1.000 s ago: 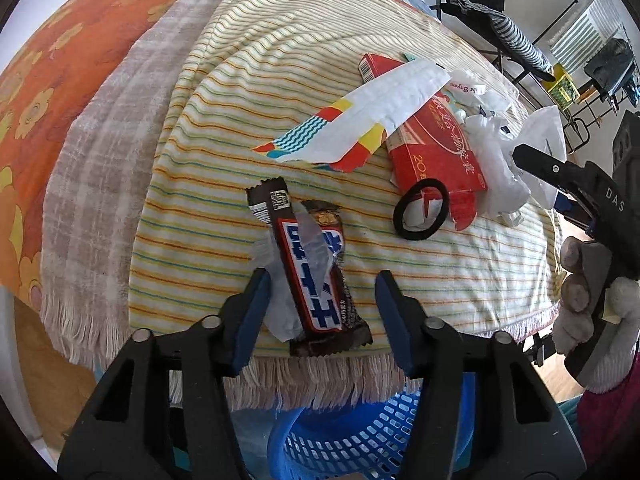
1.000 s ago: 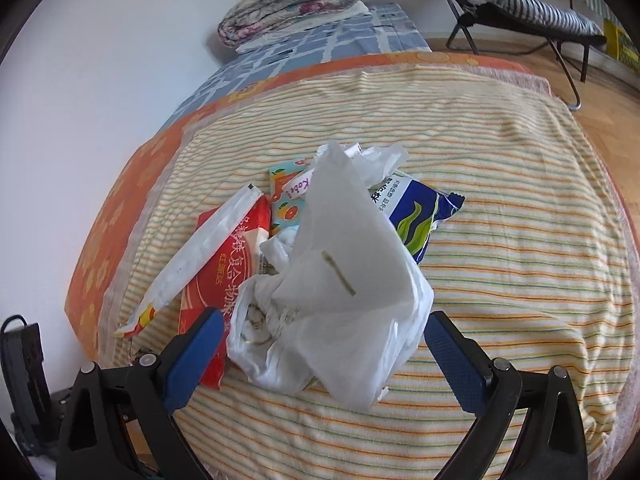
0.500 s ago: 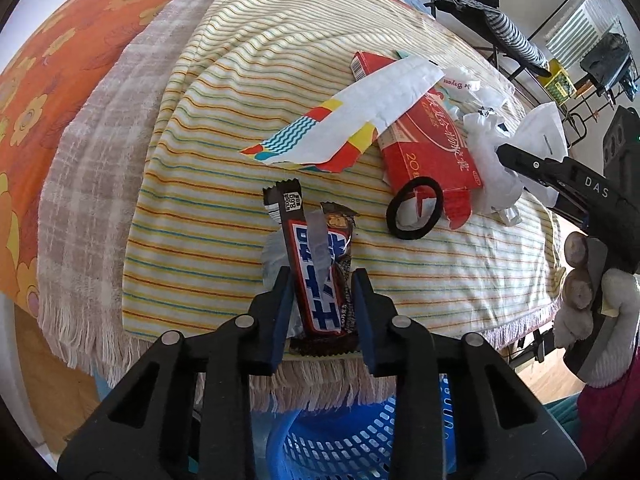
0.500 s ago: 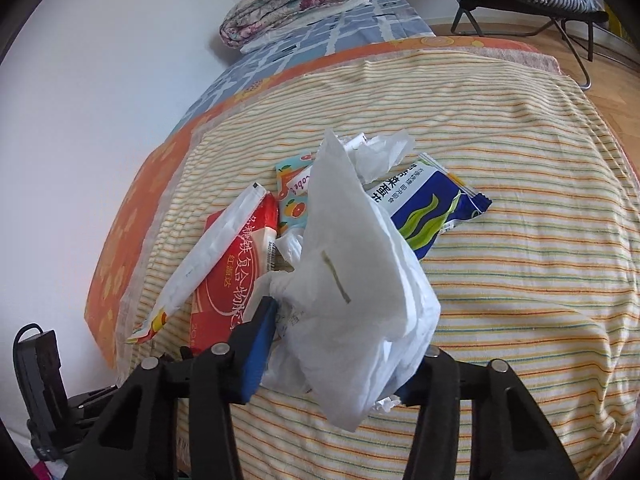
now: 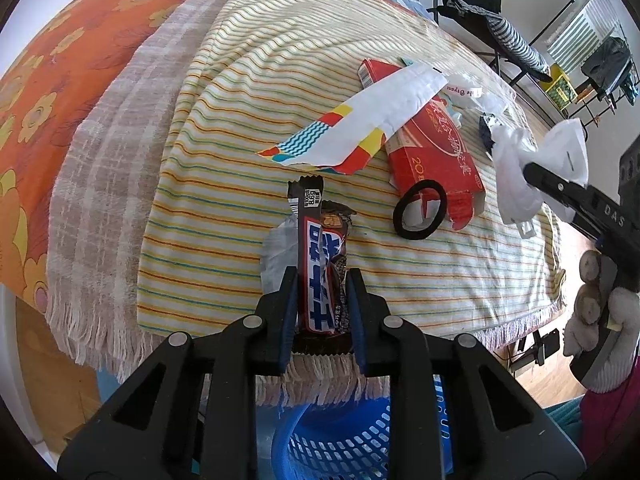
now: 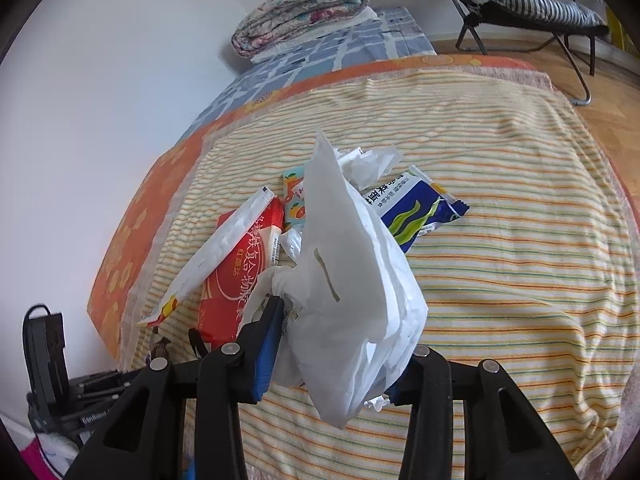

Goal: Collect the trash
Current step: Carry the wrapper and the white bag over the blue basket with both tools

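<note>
- Two pinches are on: the left gripper (image 5: 322,300) clamps a glossy brown-and-blue crinkled candy wrapper (image 5: 319,256) at the fringed edge of the striped woven blanket (image 5: 248,128); the right gripper (image 6: 336,344) squeezes a limp white crumpled plastic bag (image 6: 348,280) above it.
- Best lift both clear, then let go over the blue perforated plastic basket (image 5: 340,440) below the bed edge.
- Thin film slips; grip firmly.
- A stiff red cardboard box (image 5: 432,148) and a black elastic ring (image 5: 420,210) lie uncollected.

A striped blanket (image 5: 248,92) covers the bed. On it lie a red box (image 5: 436,148), a black hair tie (image 5: 420,210) and a blue wrapper (image 6: 416,210).
</note>
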`<state>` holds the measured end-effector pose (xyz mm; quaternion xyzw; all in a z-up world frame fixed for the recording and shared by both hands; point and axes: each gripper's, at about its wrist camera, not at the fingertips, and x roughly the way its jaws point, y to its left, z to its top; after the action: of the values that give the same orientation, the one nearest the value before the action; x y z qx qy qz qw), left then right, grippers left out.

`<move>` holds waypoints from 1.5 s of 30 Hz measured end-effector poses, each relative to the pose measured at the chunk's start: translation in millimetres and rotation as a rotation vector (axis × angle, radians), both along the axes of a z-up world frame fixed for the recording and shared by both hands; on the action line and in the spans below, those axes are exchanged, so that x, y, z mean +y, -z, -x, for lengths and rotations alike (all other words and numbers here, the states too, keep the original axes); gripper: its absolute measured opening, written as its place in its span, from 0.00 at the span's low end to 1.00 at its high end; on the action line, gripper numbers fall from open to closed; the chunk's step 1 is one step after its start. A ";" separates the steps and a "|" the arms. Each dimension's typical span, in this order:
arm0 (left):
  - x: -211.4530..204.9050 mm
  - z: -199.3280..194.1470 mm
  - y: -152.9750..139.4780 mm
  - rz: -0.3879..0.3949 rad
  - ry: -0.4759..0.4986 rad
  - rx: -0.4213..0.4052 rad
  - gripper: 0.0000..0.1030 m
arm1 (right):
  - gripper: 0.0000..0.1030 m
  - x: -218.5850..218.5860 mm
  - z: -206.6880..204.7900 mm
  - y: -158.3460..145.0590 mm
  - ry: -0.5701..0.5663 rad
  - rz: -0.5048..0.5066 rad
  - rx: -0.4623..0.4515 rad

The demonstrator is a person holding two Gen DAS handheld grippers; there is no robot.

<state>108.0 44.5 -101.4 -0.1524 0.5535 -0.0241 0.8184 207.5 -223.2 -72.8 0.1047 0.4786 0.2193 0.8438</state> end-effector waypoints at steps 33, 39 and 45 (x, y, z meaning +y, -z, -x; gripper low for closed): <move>-14.3 47.9 -40.4 0.018 0.037 -0.079 0.22 | 0.42 13.5 85.6 -55.4 -0.135 0.061 -0.144; -23.4 59.3 -43.7 0.013 0.063 -0.082 0.22 | 0.42 18.0 104.4 -55.0 -0.164 0.084 -0.146; -32.1 70.6 -44.0 0.009 0.092 -0.078 0.22 | 0.42 17.7 122.7 -45.4 -0.188 0.119 -0.129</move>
<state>37.4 12.4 -57.4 -0.1293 0.5277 -0.0702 0.8366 84.8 -205.5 -27.4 -0.0052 0.4431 0.2749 0.8533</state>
